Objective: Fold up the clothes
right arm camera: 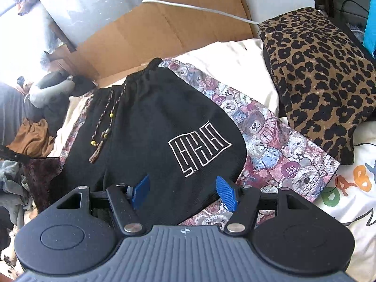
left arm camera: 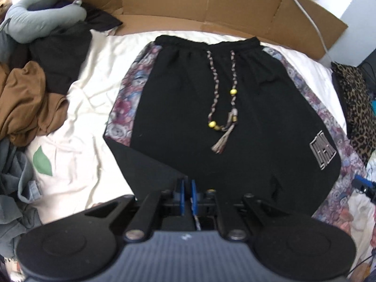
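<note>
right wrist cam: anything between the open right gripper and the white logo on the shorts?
Nothing but bare black fabric of the shorts lies between the right gripper and the logo. The right wrist view shows it.

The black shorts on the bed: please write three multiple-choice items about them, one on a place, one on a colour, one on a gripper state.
1. Where is the white embroidered logo?
A. by the waistband
B. near the hem of one leg
C. on the drawstring

2. What colour are the round beads on the drawstring?
A. yellow
B. red
C. white

3. How do the right gripper fingers stand?
A. shut on the cloth
B. apart, holding nothing
C. out of view

Key: 1 B, the logo sits low on the black shorts; 2 A, the beads look yellow; 3 B, the blue fingers stand wide.
</note>
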